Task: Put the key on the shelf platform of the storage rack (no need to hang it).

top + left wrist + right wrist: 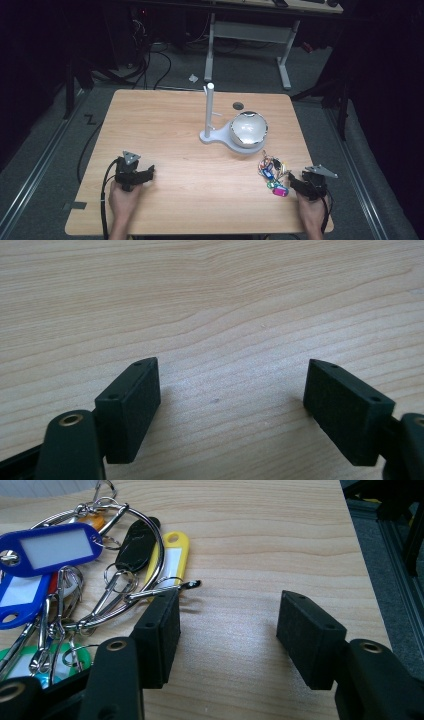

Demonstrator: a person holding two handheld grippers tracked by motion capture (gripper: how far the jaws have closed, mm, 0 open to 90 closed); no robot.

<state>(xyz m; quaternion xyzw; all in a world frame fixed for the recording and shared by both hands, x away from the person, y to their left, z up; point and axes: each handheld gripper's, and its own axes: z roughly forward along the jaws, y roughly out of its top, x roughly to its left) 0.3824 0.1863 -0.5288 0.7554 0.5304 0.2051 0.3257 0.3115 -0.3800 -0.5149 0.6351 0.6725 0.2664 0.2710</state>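
Note:
A bunch of keys on metal rings with blue, yellow, black, green and pink tags (272,175) lies near the table's right front. My right gripper (294,181) rests just right of it. In the right gripper view the gripper (230,610) stands open over bare wood. The key bunch (75,575) lies to the left, and one ring reaches the outer top of the left jaw. My left gripper (149,173) lies at the front left, held by a hand. In its own view the left gripper (232,377) is open with nothing but wood between its pads.
A white stand with an upright post (209,107) and a shiny metal bowl (248,129) sits at mid-table. A round cable hole (238,105) lies behind it. The wooden table (190,185) ends close to my right gripper; a grey desk frame (250,35) stands beyond.

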